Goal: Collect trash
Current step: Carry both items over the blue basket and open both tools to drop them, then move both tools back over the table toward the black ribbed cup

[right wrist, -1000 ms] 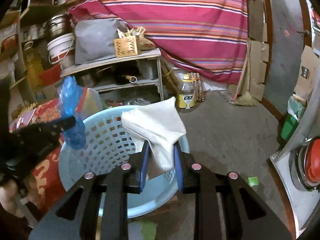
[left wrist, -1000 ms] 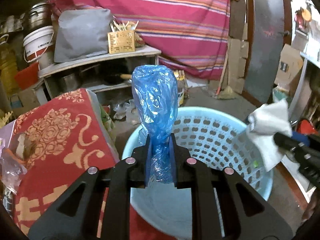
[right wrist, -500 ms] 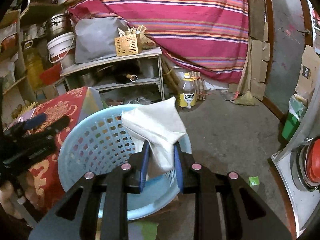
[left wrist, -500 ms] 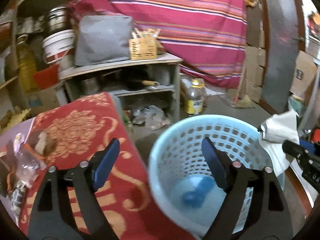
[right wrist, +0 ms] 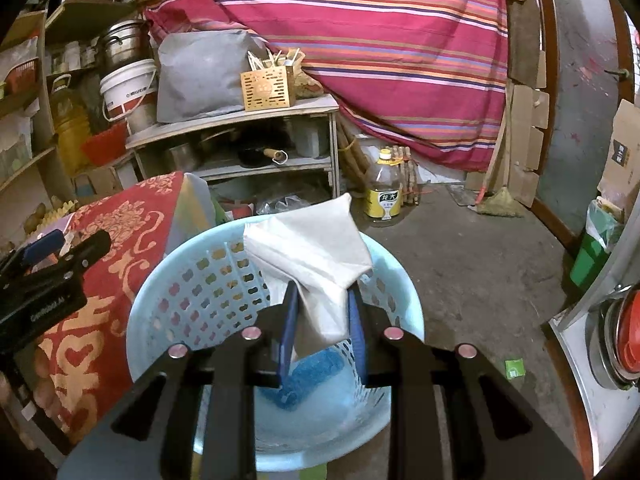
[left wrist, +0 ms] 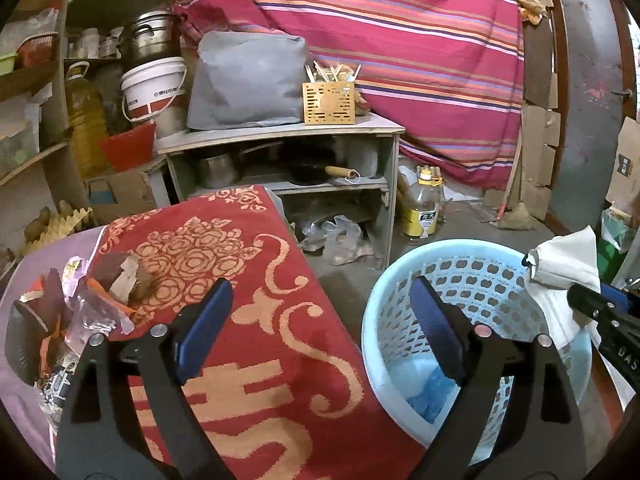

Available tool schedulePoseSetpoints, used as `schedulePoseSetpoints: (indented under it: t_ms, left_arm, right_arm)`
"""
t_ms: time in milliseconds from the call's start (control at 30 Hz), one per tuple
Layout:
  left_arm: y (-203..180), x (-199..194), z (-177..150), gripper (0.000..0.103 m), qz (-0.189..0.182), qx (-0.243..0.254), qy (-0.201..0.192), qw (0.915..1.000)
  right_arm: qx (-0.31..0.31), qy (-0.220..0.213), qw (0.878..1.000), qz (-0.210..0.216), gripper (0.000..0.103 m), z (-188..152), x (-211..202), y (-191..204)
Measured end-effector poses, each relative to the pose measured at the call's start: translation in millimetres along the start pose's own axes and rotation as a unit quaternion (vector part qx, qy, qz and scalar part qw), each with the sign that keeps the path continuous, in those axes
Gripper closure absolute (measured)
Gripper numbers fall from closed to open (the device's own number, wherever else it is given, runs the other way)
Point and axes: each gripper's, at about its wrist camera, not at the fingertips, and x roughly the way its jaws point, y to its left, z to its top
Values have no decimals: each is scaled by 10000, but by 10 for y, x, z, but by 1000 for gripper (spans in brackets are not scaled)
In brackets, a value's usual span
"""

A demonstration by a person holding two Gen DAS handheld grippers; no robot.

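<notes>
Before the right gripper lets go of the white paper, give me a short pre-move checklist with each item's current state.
1. White paper clamped in right gripper: ok.
2. Paper above the basket opening: ok.
3. Left gripper open and holding nothing: ok.
4. Left gripper away from the drop path, over the red cloth beside the basket: ok.
5. Blue bag lying on the basket floor: ok.
6. Trash pile on the table picked up: not ok.
</notes>
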Motion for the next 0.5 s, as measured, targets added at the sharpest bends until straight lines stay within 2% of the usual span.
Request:
schedulePoseSetpoints:
  t_ms: [200, 233, 267, 333, 500]
  left_arm:
    - [18, -33, -18, 13, 53, -8, -23, 10000]
    - [41, -48, -26, 13, 79, -15, -31, 10000]
    - [55, -53, -26, 13, 87, -24, -31, 10000]
    - [105, -71, -17, 12, 97, -65, -31, 9999]
    - [237, -122, -1, 11, 162, -165, -53, 9997]
  right_arm:
    - [18, -52, 10000, -16, 76, 37, -8, 59]
    - [7, -71, 10000, -23, 73, 46, -14, 79]
    - [-10, -103, 9999, -51, 58, 59, -23, 103]
    - [-44, -193, 9998, -75, 40, 77, -49, 147]
    - [-200, -232, 9995, -104, 39, 101, -83, 244]
